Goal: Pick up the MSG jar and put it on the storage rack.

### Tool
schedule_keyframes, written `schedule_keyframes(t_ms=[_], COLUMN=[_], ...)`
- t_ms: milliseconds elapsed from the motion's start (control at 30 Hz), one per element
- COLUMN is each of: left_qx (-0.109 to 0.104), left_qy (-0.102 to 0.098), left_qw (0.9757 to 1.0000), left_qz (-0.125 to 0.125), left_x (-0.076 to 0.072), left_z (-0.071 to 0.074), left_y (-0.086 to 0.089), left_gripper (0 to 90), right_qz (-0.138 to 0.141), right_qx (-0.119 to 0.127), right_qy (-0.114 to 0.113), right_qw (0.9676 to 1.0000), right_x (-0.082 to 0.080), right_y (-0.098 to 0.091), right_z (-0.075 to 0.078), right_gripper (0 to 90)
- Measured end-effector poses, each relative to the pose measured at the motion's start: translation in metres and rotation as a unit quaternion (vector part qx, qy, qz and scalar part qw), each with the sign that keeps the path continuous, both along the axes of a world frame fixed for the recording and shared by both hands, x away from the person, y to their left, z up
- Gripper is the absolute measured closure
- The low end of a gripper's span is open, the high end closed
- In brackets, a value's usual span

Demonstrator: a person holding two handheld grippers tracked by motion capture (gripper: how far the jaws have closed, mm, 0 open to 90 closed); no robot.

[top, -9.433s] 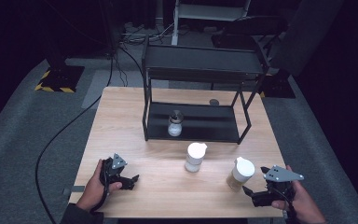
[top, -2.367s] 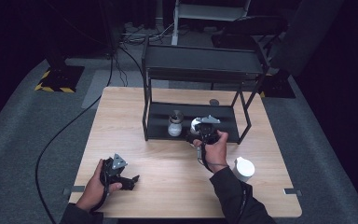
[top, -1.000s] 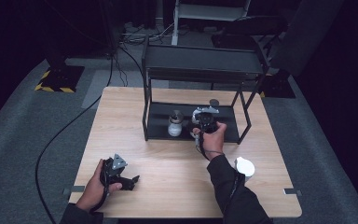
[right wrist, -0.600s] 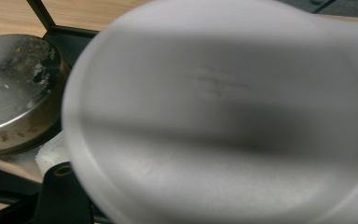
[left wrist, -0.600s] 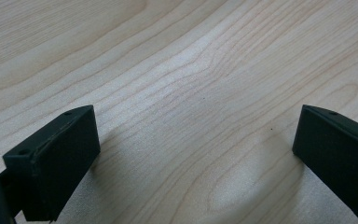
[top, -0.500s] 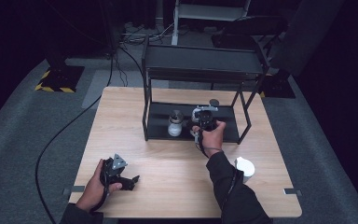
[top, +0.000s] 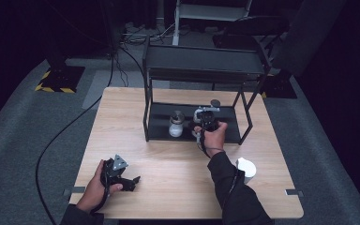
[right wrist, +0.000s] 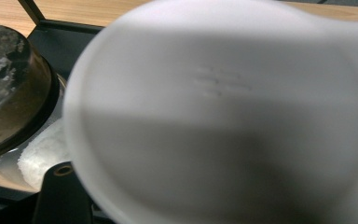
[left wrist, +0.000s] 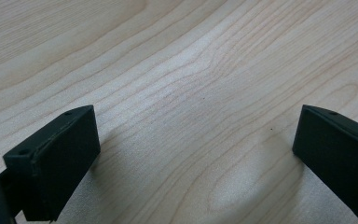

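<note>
Wooden table [top: 168, 159]; tongs [right wrist: 205, 205] gripping white container [right wrist: 223, 116].

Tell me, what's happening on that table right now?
Right gripper shut on white cup, at the rack's lower shelf. Left gripper open, idle. Glass jar close beside.

white lidded cup [right wrist: 223, 116] | held | lower rack shelf [top: 225, 123], beside jar [top: 176, 123]
</note>
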State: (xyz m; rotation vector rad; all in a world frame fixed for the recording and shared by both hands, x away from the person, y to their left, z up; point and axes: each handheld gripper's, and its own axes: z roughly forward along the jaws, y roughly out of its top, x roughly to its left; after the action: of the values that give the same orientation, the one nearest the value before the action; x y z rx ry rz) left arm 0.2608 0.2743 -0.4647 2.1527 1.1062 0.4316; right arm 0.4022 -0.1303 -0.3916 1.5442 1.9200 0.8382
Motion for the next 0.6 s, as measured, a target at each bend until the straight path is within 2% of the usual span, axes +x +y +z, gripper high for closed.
schedule_keyframes(t_ms=[400, 600], left_qx=[0.000, 0.000], left_qy=[0.000, 0.000], left_qw=[1.0000, 1.0000], left_qz=[0.000, 0.000], left_x=[-0.0001, -0.0001], left_z=[0.0000, -0.0001], left_y=[-0.0001, 0.0000], left_gripper=[0.4, 0.4], right_qz=[-0.002, -0.003], right_qx=[0.008, 0.014], right_qy=[0.008, 0.014], right_qw=[0.9999, 0.9998], right_x=[0.0014, 0.0025], right_y=[-0.0029, -0.0066], right_z=[0.0013, 0.0020], right_gripper=[29.6, 26.2])
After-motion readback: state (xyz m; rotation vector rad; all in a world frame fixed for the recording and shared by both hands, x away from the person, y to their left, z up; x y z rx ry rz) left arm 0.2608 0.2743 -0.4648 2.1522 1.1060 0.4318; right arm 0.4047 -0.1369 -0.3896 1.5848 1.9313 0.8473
